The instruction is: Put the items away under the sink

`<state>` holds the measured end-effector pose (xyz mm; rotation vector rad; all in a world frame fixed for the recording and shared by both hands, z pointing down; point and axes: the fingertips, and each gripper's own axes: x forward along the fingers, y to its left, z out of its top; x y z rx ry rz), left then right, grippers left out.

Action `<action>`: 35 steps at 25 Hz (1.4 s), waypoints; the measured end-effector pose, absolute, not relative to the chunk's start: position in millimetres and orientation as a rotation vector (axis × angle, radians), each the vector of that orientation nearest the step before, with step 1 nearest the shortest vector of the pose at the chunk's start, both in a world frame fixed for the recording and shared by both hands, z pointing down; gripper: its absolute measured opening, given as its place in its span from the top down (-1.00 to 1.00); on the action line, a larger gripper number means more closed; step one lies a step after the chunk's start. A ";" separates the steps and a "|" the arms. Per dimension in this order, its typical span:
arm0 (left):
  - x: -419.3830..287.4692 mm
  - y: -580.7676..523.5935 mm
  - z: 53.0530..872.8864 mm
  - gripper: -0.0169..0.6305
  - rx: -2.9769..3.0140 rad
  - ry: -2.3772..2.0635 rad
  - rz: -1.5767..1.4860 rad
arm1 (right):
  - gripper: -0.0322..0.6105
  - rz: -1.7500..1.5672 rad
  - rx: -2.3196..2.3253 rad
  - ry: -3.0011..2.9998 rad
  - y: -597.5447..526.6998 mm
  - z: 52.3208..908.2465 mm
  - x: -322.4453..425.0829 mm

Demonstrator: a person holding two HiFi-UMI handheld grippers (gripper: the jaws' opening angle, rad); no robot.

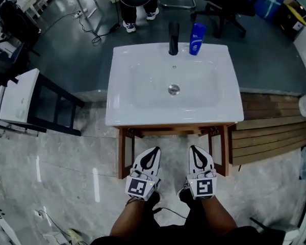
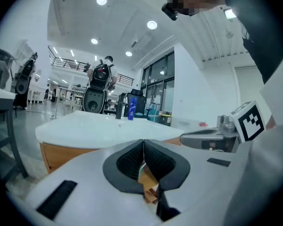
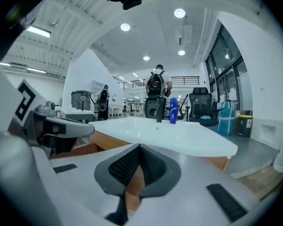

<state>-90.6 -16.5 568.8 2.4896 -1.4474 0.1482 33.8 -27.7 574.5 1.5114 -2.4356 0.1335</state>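
One white sink fills the frame centre, on one wooden stand; one white-topped, black-framed table at the left edge; two grippers at lower centre, left gripper and right gripper, both jaws pressed together, nothing between; one blue bottle on the sink's back rim, upper centre, just beside one black faucet; one drain mid-basin.
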 end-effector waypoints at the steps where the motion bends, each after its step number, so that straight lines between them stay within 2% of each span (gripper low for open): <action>1: -91.3 -14.2 542.4 0.88 2.488 -1.454 0.162 | 0.84 0.129 1.501 -2.430 -22.9 549.5 34.4; 6: -79.3 -15.3 438.3 0.88 2.523 -1.526 0.179 | 0.84 0.103 1.517 -2.408 -12.1 452.6 54.5; 14: -58.8 -28.1 375.4 0.88 2.510 -1.639 0.161 | 0.84 0.030 1.527 -2.503 -39.0 395.1 81.6; 17: -46.4 -35.5 360.7 0.88 2.524 -1.645 0.149 | 0.84 -0.045 1.548 -2.534 -47.5 378.1 90.6; 24: -31.2 -55.7 352.3 0.88 2.525 -1.636 0.134 | 0.84 0.016 1.585 -2.576 -76.6 362.5 99.8; 35: -76.2 -152.4 326.8 0.88 2.590 -1.695 0.034 | 0.84 -0.036 1.698 -2.552 -177.2 337.2 81.0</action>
